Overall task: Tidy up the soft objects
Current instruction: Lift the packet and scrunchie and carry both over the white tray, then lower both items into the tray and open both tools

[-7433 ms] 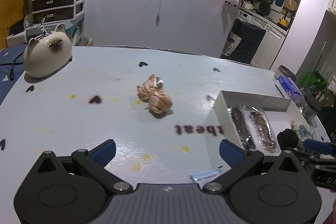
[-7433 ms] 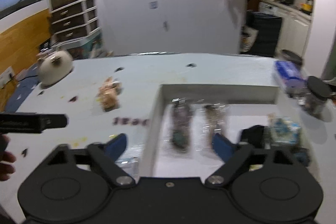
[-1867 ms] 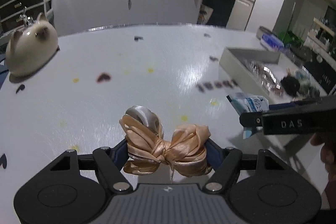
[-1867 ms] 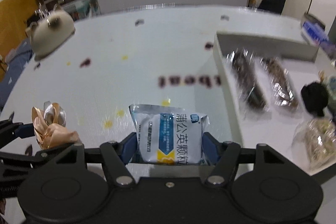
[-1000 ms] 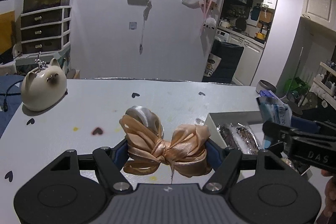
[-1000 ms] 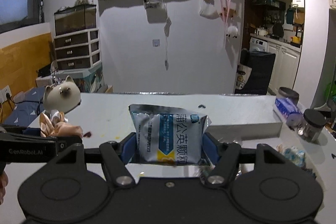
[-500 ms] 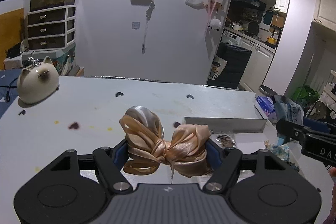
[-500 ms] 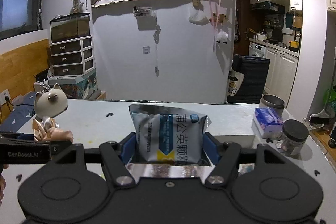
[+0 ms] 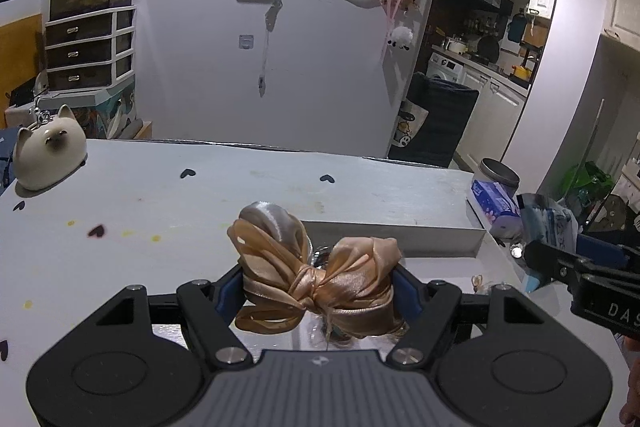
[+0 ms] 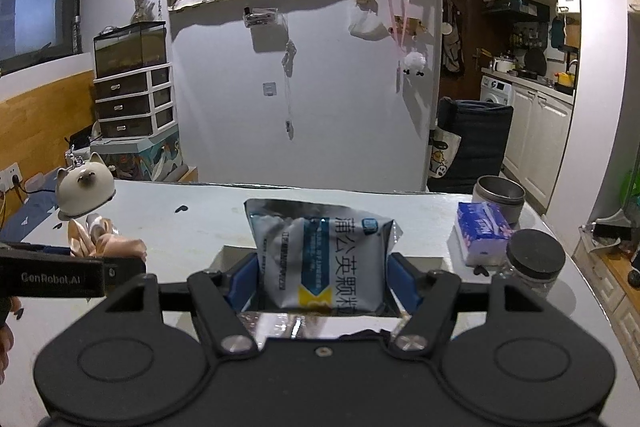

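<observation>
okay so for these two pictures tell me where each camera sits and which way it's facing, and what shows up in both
Left wrist: sits on the left gripper, looks forward along its fingers over the white table toward the far wall; shows its own jaws clamped on the satin bow, and the right gripper at the right edge.
Right wrist: sits on the right gripper, faces the same wall; shows its jaws clamped on the foil packet, and the left gripper at the left edge.
Both share: the cat figurine, tissue pack, white tray, bow and packet.
</observation>
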A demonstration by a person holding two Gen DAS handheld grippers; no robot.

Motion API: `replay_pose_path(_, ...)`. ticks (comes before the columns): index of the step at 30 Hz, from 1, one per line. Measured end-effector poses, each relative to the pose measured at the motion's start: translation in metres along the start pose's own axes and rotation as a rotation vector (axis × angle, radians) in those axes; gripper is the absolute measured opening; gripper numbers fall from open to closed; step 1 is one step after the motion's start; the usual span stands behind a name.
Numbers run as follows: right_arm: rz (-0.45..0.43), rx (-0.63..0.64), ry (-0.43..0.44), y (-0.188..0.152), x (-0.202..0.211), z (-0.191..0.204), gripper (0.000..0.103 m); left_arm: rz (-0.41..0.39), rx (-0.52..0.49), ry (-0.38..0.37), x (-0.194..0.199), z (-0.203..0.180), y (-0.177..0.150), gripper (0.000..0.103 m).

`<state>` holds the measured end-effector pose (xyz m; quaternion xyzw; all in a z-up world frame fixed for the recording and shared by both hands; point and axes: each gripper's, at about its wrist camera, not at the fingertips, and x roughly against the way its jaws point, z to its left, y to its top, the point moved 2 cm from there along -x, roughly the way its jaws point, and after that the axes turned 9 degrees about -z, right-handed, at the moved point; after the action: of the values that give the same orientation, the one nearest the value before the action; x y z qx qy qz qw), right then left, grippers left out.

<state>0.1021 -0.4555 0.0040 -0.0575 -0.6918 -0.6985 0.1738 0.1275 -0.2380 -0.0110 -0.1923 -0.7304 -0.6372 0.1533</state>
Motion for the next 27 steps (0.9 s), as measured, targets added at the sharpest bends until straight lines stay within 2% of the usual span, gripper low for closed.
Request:
replay_pose_path(9, 0.026, -0.033, -0.004, -0.006, -0.011, -0.036, 0.072, 0.059, -0.054, 0.02, -0.019, -0.035, 0.001, 0.074)
replay_pose_path(15, 0.067, -0.047, -0.017, -0.01, -0.027, -0.055, 0.072, 0.137, -0.079, 0.015, -0.036, -0.048, -0.01, 0.074)
replay_pose_path(27, 0.166, -0.05, -0.017, -0.009, -0.085, -0.079, 0.073, 0.424, -0.011, -0.036, -0.077, -0.05, -0.054, 0.074)
